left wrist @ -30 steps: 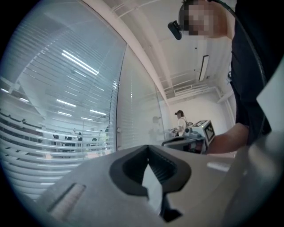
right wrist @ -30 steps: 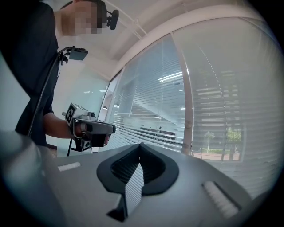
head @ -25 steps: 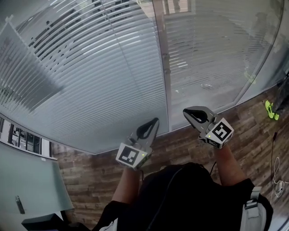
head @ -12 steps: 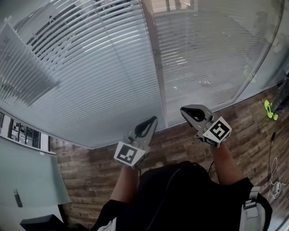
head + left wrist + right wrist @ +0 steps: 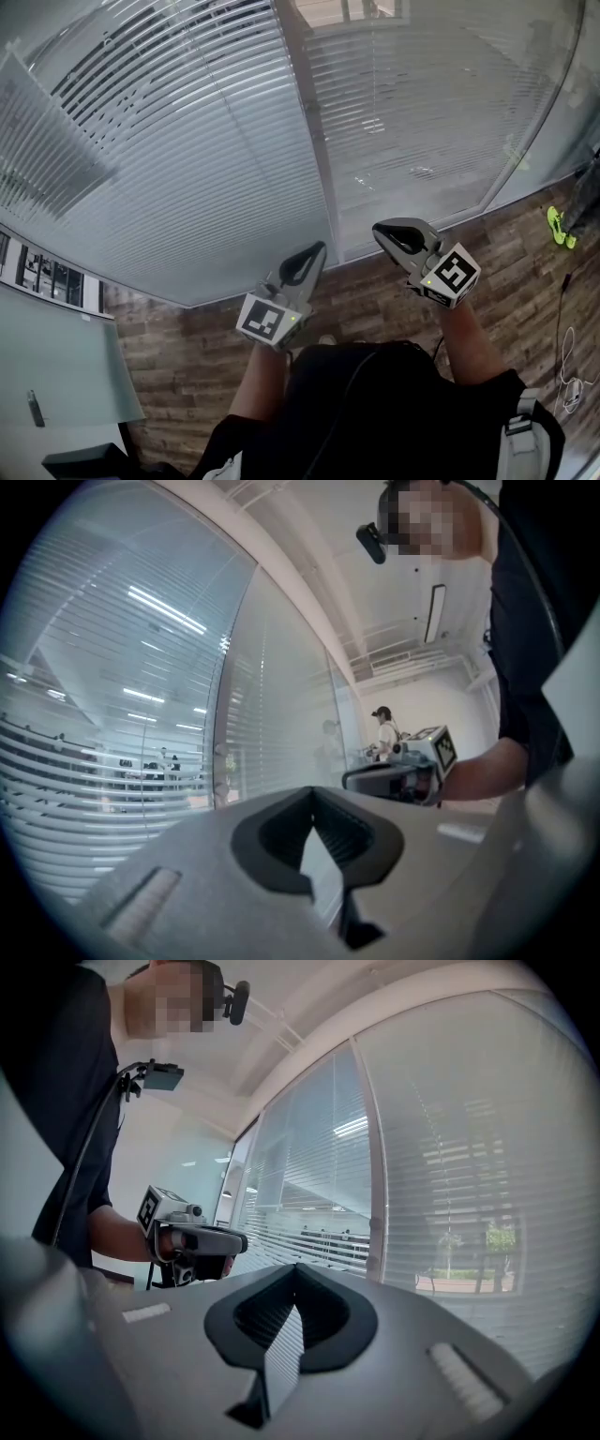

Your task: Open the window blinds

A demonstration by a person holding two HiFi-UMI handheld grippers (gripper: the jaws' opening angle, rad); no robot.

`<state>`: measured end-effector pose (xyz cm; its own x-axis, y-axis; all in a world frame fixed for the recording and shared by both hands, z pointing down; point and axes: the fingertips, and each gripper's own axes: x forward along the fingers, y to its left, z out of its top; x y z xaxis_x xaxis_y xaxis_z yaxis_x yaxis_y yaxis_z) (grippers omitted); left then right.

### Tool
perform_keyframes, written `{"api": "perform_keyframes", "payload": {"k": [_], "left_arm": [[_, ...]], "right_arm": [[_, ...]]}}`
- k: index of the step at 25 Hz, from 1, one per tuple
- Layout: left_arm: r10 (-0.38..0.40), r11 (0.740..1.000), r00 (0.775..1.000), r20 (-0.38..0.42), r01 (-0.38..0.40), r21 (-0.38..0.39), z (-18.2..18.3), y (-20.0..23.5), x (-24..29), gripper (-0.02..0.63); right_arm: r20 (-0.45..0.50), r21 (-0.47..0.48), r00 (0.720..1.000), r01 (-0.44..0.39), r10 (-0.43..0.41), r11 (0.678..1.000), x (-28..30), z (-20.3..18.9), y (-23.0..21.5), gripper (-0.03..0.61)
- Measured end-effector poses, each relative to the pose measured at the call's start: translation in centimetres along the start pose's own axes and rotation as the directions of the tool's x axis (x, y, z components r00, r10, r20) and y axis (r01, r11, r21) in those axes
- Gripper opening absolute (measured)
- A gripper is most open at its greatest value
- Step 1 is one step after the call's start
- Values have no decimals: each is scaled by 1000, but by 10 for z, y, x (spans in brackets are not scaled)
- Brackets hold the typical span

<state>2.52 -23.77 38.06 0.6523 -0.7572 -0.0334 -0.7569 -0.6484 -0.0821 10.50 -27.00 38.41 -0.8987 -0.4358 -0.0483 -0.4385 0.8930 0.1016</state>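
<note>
1. White slatted window blinds (image 5: 187, 141) cover the glass wall ahead of me and hang down to the floor line. On the left half, dark gaps show between the upper slats. On the right half the slats lie closer, with pale daylight behind them.
2. Brown wood-plank floor (image 5: 187, 366) runs along the foot of the glass wall and under me.
3. Pale panel (image 5: 56, 375) stands at my lower left, beside the wall.
4. Grey frame post (image 5: 314, 141) runs upright through the blinds and splits them into two halves. It stands ahead, between my two grippers.
5. Left gripper (image 5: 322, 249), also seen in its own view (image 5: 314, 803): the jaws are pressed together with nothing between them. It points at the lower slats just left of the post and is apart from them.
6. Right gripper (image 5: 380, 230), also seen in its own view (image 5: 296, 1274): the jaws are likewise fully together and hold nothing. It is aimed at the lower slats right of the post, short of contact.
7. White cable (image 5: 570, 361) lies looped on the floor at my far right.
8. Yellow-green item (image 5: 559, 228) lies on the floor near the right end of the wall, too small to identify.
</note>
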Motion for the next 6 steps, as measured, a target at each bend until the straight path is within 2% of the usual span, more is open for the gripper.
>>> {"api": "perform_keyframes", "payload": {"k": [6], "left_arm": [[-6,1000,1000,17,6,22,-10,0,8,5]], "right_arm": [[20,18,999,26,-26,1000,-4,-1,-12,6]]}}
